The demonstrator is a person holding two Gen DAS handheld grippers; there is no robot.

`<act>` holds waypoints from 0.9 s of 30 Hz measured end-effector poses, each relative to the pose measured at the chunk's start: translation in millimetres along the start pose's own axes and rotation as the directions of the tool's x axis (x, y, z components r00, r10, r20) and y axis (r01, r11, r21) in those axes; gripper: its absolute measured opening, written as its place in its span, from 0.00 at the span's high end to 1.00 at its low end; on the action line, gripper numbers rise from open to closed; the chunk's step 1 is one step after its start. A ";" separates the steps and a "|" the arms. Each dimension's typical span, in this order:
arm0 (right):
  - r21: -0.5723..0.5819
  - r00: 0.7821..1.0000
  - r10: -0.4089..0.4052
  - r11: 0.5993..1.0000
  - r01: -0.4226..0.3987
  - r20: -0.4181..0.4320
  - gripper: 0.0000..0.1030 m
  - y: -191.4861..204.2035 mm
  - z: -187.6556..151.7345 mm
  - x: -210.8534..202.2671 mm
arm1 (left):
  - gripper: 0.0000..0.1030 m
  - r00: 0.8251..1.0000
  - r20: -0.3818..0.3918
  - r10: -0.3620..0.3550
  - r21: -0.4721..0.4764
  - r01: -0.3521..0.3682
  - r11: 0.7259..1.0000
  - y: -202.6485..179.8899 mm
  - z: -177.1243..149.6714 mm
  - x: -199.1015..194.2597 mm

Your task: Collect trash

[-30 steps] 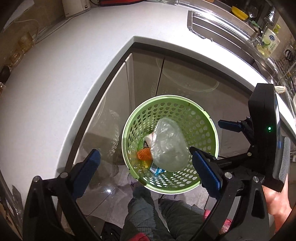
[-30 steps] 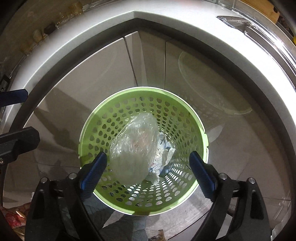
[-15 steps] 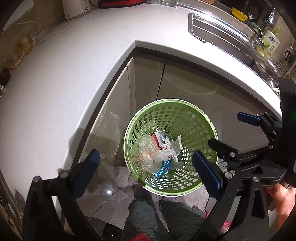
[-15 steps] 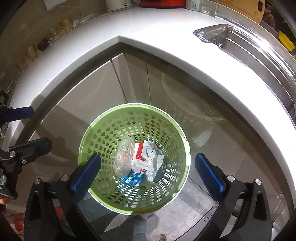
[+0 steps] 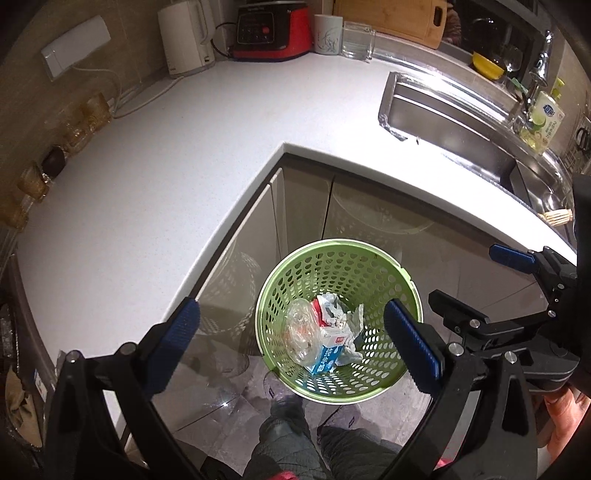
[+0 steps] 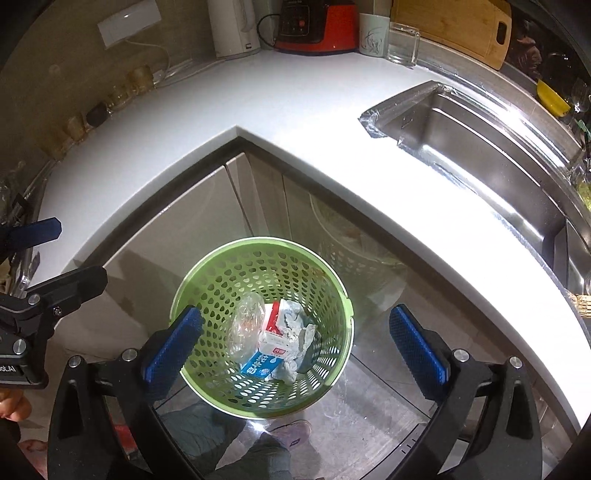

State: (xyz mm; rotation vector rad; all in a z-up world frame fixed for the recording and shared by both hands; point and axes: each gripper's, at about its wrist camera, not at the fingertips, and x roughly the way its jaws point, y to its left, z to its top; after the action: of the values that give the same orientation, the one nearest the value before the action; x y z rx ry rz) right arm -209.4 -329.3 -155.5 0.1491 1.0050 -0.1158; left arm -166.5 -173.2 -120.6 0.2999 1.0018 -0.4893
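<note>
A green perforated basket (image 5: 373, 269) (image 6: 221, 273) stands on the floor by the counter corner. Inside lie a clear plastic bag (image 5: 301, 338) (image 6: 245, 325), a blue and white carton (image 5: 328, 356) (image 6: 267, 356) and crumpled paper (image 5: 352, 325) (image 6: 299, 332). My left gripper (image 5: 291, 339) hangs high above the basket, open with nothing between its fingers. My right gripper (image 6: 295, 343) is also high over the basket, jaws wide open and empty. Each gripper shows at the edge of the other's view, the right gripper (image 5: 480, 288) and the left gripper (image 6: 48, 258).
The white corner counter (image 5: 166, 155) (image 6: 295, 103) carries a kettle (image 5: 186, 37), a red appliance (image 5: 271, 29), a mug (image 5: 327, 35) and a glass (image 5: 358, 38). A steel sink (image 5: 461, 122) (image 6: 480, 147) lies to the right. A person's legs (image 5: 291, 439) stand below.
The clear plastic bag dropped from above into the basket and now lies beside the carton. Both grippers rose away from the basket, which looks smaller, and more of the counter shows.
</note>
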 end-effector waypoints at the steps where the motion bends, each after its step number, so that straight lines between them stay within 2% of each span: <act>1: -0.005 1.000 0.010 1.000 -0.010 0.011 0.02 0.7 2.5 -6.0 | 0.08 1.000 0.015 0.012 -0.009 -0.011 1.000 -0.4 0.4 -7.5; 7: -0.076 0.994 0.058 0.996 -0.051 0.094 0.02 14.4 19.4 -44.5 | 0.08 0.993 0.084 0.079 -0.091 -0.071 0.993 5.4 6.9 -50.9; 11: -0.113 0.983 0.097 0.990 -0.080 0.157 0.02 19.5 34.7 -70.6 | 0.08 0.983 0.128 0.132 -0.147 -0.113 0.983 12.4 11.8 -77.3; 19: -0.176 0.955 0.129 0.981 -0.083 0.266 0.02 27.2 69.7 -116.4 | 0.07 0.952 0.200 0.230 -0.229 -0.183 0.956 24.4 33.0 -126.8; 27: -0.201 0.923 0.132 0.978 -0.061 0.360 0.02 34.5 121.8 -149.1 | 0.07 0.925 0.262 0.275 -0.272 -0.203 0.941 41.1 66.9 -159.4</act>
State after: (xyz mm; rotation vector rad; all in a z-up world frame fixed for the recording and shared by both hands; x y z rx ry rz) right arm -181.7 -312.8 37.4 0.0027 0.6220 0.0413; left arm -167.2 -128.3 51.3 0.1231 0.7087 -0.1765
